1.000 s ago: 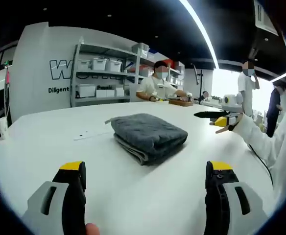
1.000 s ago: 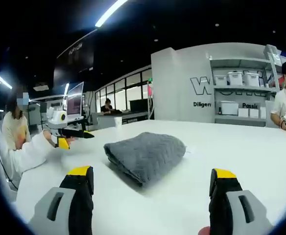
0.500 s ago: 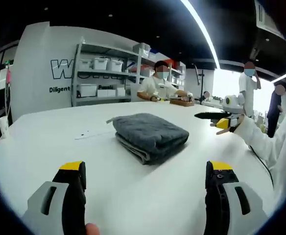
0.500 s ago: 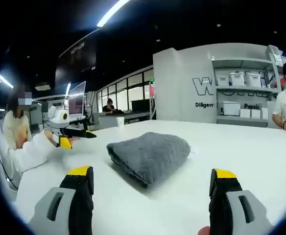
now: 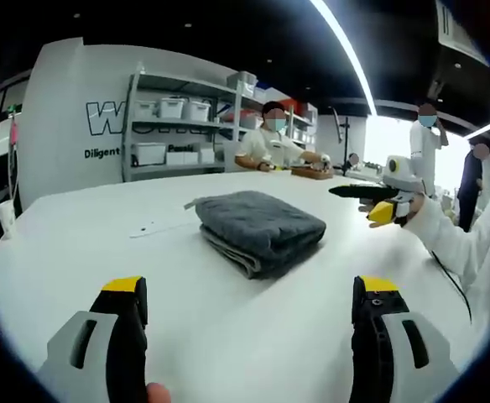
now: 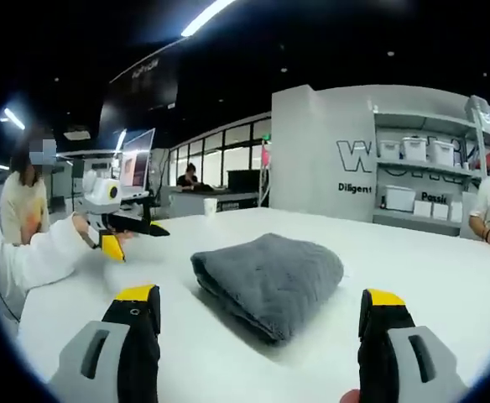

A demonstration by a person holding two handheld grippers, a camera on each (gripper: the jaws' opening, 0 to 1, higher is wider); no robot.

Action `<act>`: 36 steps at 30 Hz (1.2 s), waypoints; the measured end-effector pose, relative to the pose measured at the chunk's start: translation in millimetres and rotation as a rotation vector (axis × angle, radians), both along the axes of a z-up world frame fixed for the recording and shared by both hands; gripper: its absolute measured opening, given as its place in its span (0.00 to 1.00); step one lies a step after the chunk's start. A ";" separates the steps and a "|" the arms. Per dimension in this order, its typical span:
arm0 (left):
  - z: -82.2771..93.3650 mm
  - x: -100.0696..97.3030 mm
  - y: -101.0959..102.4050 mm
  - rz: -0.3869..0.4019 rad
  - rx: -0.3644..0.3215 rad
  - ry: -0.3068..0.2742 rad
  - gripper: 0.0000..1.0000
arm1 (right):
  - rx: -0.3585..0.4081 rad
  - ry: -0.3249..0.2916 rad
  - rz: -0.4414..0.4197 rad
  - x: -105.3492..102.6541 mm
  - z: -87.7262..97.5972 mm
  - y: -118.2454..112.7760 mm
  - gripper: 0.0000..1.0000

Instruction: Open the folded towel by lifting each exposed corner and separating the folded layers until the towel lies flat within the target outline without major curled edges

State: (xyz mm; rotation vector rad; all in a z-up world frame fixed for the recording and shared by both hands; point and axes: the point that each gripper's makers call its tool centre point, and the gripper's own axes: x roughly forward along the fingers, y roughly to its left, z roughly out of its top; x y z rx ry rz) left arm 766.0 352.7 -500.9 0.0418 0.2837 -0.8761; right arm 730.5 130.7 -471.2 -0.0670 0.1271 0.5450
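A grey towel (image 5: 260,228) lies folded into a thick pad on the white table (image 5: 77,252), its layered edge facing the left gripper view. My left gripper (image 5: 252,294) is open, low over the table, a short way in front of the towel. My right gripper (image 6: 259,295) is also open, with the same towel (image 6: 270,279) just beyond its yellow-tipped jaws. In the left gripper view the right gripper (image 5: 364,193) hovers to the right of the towel, held by a white-sleeved hand. In the right gripper view the left gripper (image 6: 119,225) hangs to the left of the towel. Nothing is held.
A faint mark (image 5: 148,228) lies on the table left of the towel. A paper cup (image 5: 4,217) stands near the table's far left edge. Shelves with white bins (image 5: 169,126) line the back wall. People (image 5: 270,143) work at a further table.
The right gripper's camera has moved closer to the towel, which now looks larger and more central. In the left gripper view the right gripper sits slightly higher. The towel has not moved.
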 end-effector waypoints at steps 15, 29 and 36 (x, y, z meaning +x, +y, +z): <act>1.4 0.9 11.3 0.026 -0.027 0.004 1.00 | -0.066 0.020 0.065 32.8 -7.0 72.0 0.94; 5.7 -1.7 13.1 0.037 -0.037 -0.010 1.00 | -0.200 0.016 0.127 43.9 -26.6 118.5 0.80; 4.3 -0.6 14.4 0.043 -0.036 -0.006 1.00 | -0.295 -0.026 0.143 45.4 -32.2 131.8 0.71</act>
